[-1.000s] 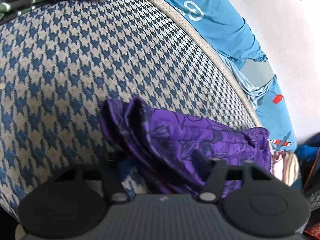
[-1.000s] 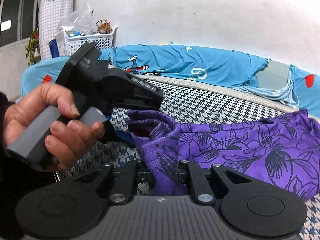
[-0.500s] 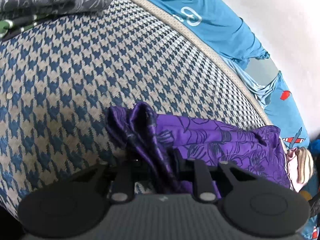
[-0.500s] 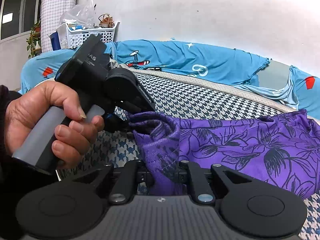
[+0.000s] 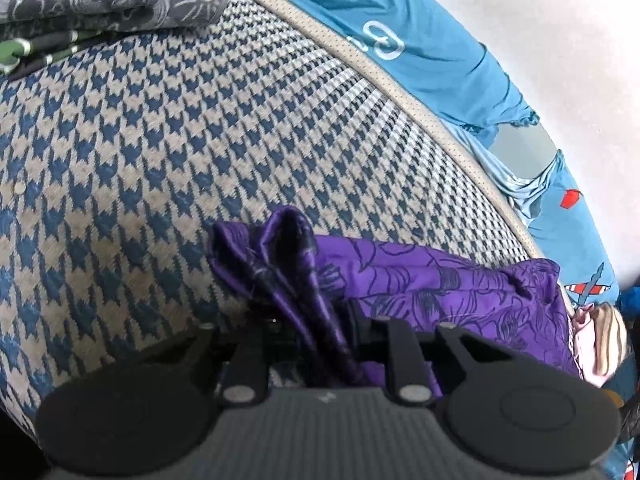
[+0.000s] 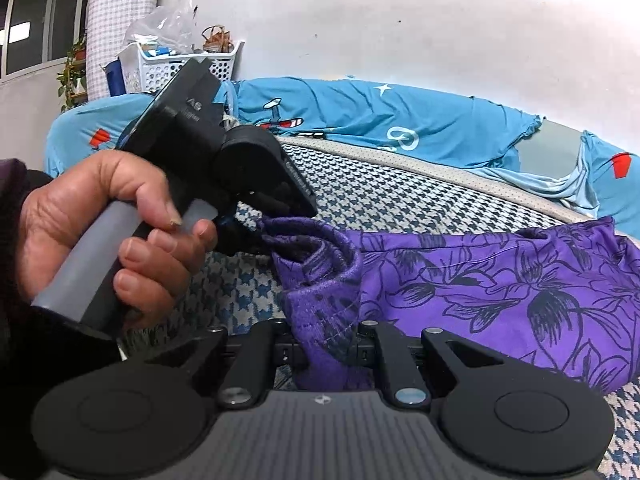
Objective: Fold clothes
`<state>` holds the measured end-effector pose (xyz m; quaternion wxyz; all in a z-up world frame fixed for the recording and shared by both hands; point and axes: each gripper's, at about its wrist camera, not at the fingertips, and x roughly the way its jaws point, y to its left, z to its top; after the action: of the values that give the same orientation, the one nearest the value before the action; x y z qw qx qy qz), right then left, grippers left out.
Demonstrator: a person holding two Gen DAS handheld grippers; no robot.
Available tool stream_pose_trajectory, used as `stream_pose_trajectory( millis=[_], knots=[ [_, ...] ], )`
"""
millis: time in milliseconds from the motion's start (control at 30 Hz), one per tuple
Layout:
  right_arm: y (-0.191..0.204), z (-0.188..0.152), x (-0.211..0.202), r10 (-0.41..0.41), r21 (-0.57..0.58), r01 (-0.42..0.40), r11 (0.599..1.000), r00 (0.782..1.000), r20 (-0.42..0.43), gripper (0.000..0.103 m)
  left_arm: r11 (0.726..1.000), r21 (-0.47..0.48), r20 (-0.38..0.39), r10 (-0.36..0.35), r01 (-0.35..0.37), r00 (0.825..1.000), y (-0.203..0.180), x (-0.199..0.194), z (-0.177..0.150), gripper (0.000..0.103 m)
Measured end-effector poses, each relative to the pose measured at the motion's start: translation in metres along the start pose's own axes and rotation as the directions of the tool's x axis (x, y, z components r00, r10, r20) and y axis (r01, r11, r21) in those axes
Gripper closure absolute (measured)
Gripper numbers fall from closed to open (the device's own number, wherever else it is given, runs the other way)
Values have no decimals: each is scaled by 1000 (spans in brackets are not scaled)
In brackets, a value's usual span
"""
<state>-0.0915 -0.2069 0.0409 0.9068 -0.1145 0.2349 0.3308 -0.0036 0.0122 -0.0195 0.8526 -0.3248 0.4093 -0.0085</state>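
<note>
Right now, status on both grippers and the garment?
Left gripper shut on purple floral garment. Right gripper shut on the same bunched end. Rest lies on houndstooth bed cover. Nothing blocking.

We see a purple garment (image 6: 500,280) printed with dark outlined flowers, lying crumpled on the houndstooth bed cover (image 5: 160,160). In the right wrist view its body spreads toward three o'clock; a bunched, stitched edge rises at six o'clock. In the left wrist view a glossy folded corner (image 5: 280,248) stands up near centre, the remainder trailing toward four o'clock.
</note>
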Motion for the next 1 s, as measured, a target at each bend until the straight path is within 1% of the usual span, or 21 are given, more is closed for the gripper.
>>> stream_pose_trajectory(
  millis=[200,300,433,600,733,1000],
  knots=[
    [-2,2,-5,-17,12,17,1000,999,28,92,998,56,58,-42,38,997,-17,-11,3,85],
    [-4,4,-8,-24,-2,24,1000,999,41,92,996,79,77,-55,49,996,-25,-15,5,85],
    [-9,9,-13,-27,-17,28,999,998,59,92,996,77,93,-58,51,994,-34,-20,8,85],
    [-21,19,-22,-42,-33,45,998,994,99,92,994,94,121,-61,50,991,-55,-23,11,85],
    [-36,26,-29,-70,-44,77,996,989,130,92,992,113,144,-75,59,987,-85,-25,16,85],
    [-88,34,-44,-159,-5,163,987,971,176,92,982,167,158,-117,90,980,-169,-13,25,85]
  ],
)
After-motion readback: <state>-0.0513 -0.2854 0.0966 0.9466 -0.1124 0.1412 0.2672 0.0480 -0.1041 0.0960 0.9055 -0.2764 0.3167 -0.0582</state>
